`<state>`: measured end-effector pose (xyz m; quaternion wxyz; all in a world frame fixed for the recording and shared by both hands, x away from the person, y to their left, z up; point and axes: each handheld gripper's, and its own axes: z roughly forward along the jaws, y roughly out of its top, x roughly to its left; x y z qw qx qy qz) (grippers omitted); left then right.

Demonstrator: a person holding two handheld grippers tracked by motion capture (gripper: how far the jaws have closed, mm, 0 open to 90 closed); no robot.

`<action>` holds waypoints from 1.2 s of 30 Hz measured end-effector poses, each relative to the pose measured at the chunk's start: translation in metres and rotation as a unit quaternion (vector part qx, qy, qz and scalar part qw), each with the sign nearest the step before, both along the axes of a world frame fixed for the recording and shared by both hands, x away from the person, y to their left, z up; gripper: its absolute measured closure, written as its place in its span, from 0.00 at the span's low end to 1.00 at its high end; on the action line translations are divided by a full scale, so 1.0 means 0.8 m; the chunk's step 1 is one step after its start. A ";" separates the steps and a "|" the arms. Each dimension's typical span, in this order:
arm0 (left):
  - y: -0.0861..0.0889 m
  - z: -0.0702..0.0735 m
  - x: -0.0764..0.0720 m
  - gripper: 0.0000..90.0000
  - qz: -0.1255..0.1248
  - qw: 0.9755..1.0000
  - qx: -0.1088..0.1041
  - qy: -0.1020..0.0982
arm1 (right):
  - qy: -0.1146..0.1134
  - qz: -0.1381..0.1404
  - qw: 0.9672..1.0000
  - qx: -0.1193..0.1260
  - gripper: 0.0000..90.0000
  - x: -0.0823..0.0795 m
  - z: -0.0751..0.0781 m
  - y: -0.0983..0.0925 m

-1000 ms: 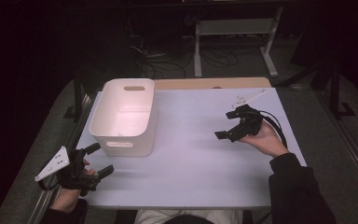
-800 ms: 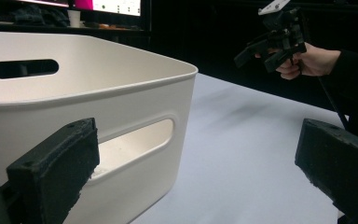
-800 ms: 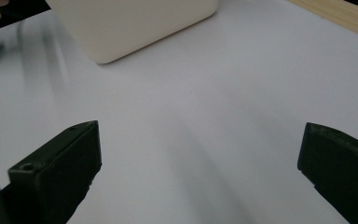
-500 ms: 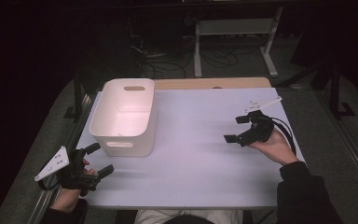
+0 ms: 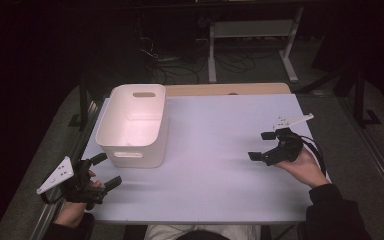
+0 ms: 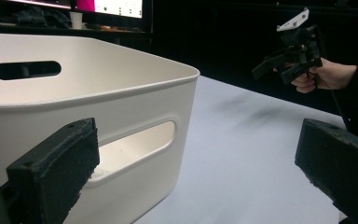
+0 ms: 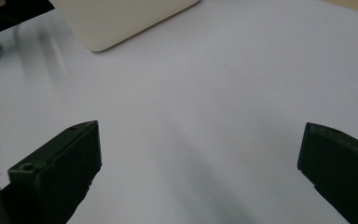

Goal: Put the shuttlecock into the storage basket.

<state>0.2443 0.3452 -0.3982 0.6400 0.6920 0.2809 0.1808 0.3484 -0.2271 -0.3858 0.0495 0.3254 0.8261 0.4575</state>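
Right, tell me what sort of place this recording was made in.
Probably a lab or recording workspace: a white-topped table bearing just a white bin, loose cables on the dark floor behind, and lit monitors beyond the bin.

Bin [image 5: 132, 125] on tabletop [image 5: 220, 150], left of middle; left tool [image 5: 105, 172] just before it; right tool [image 5: 262, 146] well apart, far right.

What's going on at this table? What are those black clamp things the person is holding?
A person sits at a white table with a two-jaw gripper in each hand. The left gripper is at the near left corner, just short of a white plastic bin, jaws open and pointed at its handle side. The right gripper hovers over the bare right part of the table, jaws open too. Neither holds anything, and the bin looks empty.
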 end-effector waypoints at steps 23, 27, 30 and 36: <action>0.000 0.000 0.000 0.00 0.001 1.000 0.001 0.001 | -0.027 -0.024 0.999 0.008 0.00 -0.053 -0.034 -0.020; 0.000 0.000 0.001 0.00 0.001 1.000 0.003 0.001 | -0.035 -0.029 0.999 0.006 0.00 -0.059 -0.035 -0.022; 0.000 0.000 0.001 0.00 0.002 1.000 0.003 0.001 | -0.038 -0.033 0.999 0.009 0.00 -0.062 -0.038 -0.024; 0.000 0.000 0.001 0.00 0.002 1.000 0.003 0.001 | -0.045 -0.042 0.998 0.017 0.00 -0.067 -0.042 -0.029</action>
